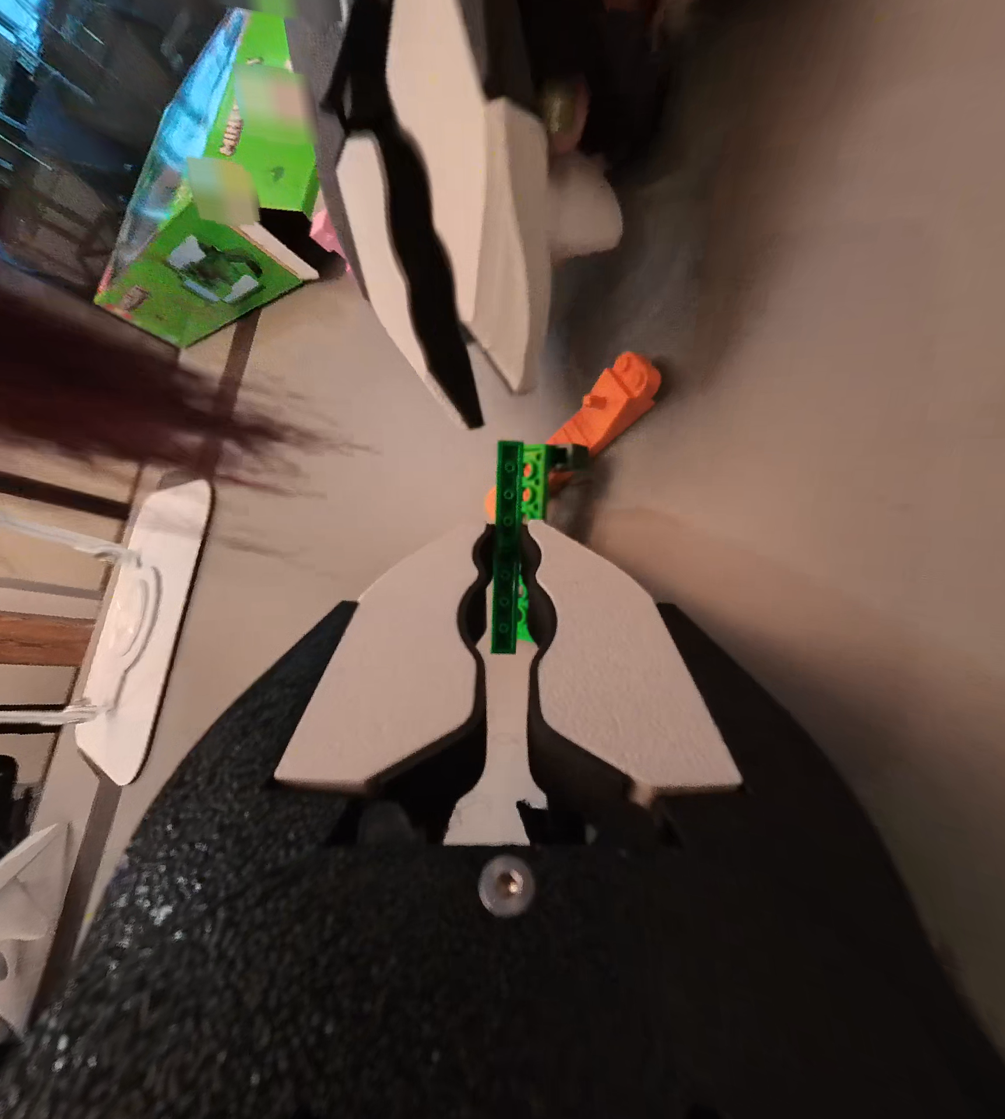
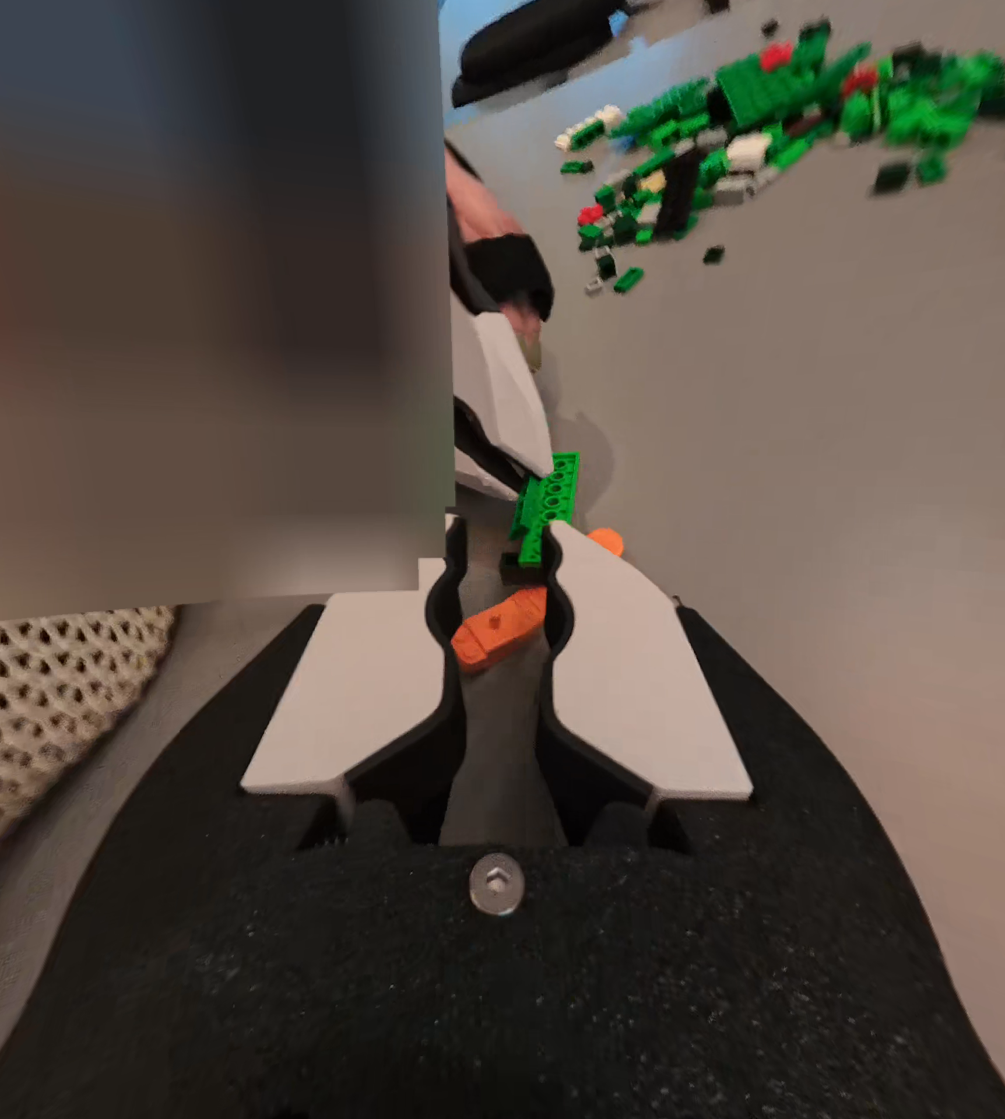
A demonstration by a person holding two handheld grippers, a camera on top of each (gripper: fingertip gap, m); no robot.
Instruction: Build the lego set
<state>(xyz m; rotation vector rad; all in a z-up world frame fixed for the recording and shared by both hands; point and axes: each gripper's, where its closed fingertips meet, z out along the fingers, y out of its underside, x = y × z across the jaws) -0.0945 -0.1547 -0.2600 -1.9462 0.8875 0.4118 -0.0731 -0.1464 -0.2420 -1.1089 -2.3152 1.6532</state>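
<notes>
Left wrist view: green plates (image 1: 509, 545) clamped edge-on between left claw (image 1: 511, 533) fingers.

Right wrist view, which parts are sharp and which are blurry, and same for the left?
Right wrist view: the orange tool is fairly sharp, the loose brick pile smeared. Left wrist view: the green plates in the jaws are crisp, while the green box and right gripper look motion-blurred.

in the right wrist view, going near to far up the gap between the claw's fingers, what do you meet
orange tool → green lego plates → the other claw, holding those plates → loose brick pile far off on the table
</notes>
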